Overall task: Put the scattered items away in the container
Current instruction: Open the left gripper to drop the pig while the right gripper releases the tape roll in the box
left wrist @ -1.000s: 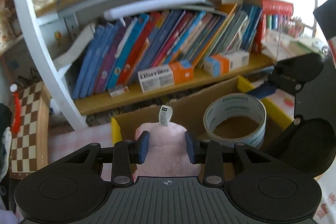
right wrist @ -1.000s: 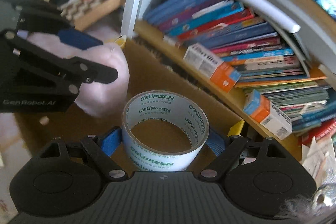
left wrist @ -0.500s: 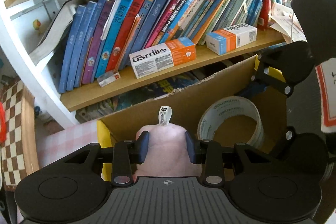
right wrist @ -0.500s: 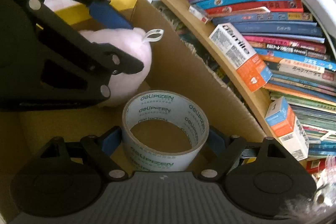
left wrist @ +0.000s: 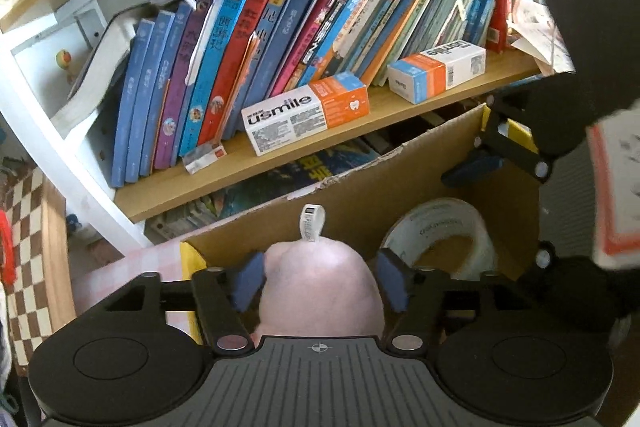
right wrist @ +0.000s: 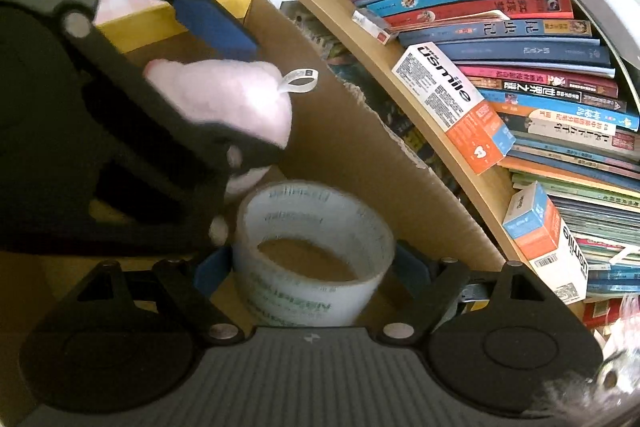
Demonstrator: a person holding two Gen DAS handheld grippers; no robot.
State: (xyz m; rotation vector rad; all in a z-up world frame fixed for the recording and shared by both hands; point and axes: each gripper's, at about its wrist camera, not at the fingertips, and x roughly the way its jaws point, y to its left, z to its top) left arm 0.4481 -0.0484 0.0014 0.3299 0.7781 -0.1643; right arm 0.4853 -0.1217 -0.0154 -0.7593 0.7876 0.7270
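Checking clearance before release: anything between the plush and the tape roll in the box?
Only the left gripper's finger, seen in the right wrist view, between plush and tape roll.

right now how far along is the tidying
Nothing looks released yet. The left gripper has its pads apart beside the pink plush toy inside the brown cardboard box; the right gripper brackets the white tape roll there. Whether either has landed is unclear.

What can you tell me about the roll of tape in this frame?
The roll of tape is a wide ring of clear packing tape with green lettering on a brown cardboard core. It sits open end up, low inside the cardboard box. The right hand-held gripper has a blue pad on either side of it. A pink plush toy hangs just above and beside it.
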